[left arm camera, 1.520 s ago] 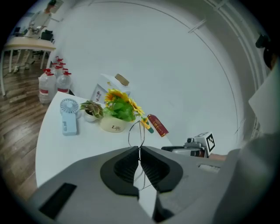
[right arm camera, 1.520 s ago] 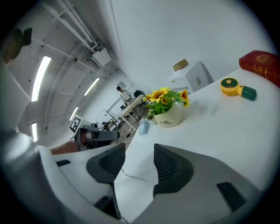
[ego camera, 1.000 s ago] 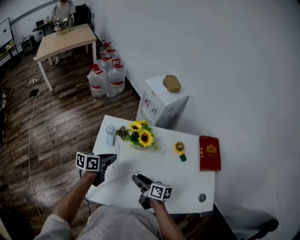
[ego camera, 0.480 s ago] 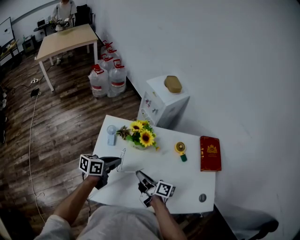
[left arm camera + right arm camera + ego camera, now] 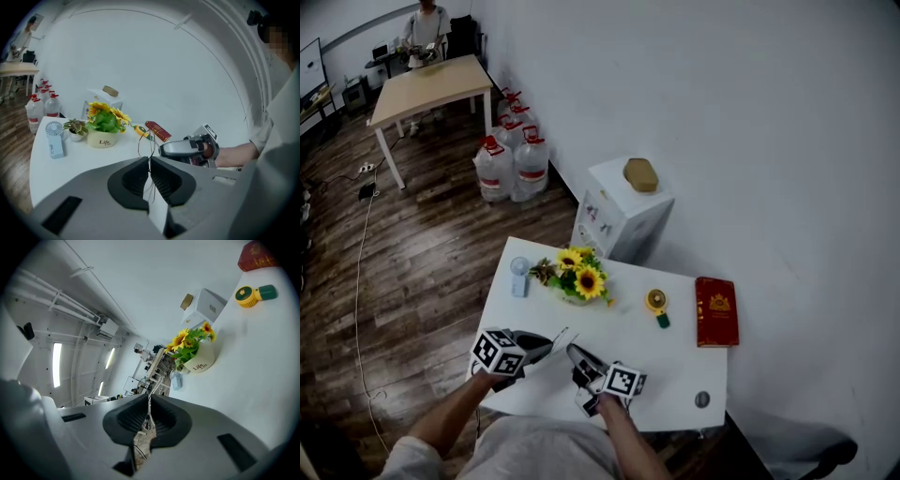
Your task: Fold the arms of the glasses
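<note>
White pot (image 5: 102,139) holding sunflowers (image 5: 107,112) stands on the table (image 5: 79,164) beyond glasses (image 5: 139,143).

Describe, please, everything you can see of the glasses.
The glasses are a thin, dark wire frame; lenses are hard to make out. They are held over the white table, near the person's edge. The left tongs are shut on one part of the wire and the right tongs on another. Whether the arms are folded cannot be told.

Office workroom, wood floor (image 5: 412,253), wooden desk (image 5: 431,84), monitor (image 5: 311,66), water jugs (image 5: 512,165)
</note>
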The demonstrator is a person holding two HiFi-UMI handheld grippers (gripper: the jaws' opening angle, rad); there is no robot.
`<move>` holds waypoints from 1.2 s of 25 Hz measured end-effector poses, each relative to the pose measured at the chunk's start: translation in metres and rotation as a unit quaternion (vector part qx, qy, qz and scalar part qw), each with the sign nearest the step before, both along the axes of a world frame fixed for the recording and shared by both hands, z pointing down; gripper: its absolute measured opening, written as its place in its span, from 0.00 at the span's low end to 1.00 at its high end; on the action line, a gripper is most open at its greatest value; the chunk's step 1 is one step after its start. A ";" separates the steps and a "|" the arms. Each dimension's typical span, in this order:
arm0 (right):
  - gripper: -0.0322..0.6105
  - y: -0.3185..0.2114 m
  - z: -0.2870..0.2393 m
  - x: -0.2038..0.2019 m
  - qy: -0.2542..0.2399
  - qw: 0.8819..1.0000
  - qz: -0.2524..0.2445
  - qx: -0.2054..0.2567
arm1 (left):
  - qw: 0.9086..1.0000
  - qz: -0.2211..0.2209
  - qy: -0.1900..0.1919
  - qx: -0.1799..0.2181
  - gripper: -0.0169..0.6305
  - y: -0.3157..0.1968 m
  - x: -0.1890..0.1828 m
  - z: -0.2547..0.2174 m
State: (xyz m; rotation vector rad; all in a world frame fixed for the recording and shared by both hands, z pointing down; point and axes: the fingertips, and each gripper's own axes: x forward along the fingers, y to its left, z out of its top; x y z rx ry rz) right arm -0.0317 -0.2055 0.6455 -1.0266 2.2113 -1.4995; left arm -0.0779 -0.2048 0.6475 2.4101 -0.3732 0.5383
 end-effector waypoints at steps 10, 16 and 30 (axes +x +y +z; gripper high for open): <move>0.14 -0.001 0.003 0.000 0.029 1.000 0.002 0.008 | 1.000 0.000 0.002 -0.005 0.05 0.004 0.006 0.008; 0.16 0.003 0.011 0.014 0.098 0.995 0.010 0.026 | 0.996 -0.085 0.002 -0.008 0.05 -0.019 -0.026 0.016; 0.05 -0.002 0.001 0.093 0.373 0.917 0.097 0.105 | 0.969 -0.232 -0.030 0.078 0.05 -0.058 -0.117 0.001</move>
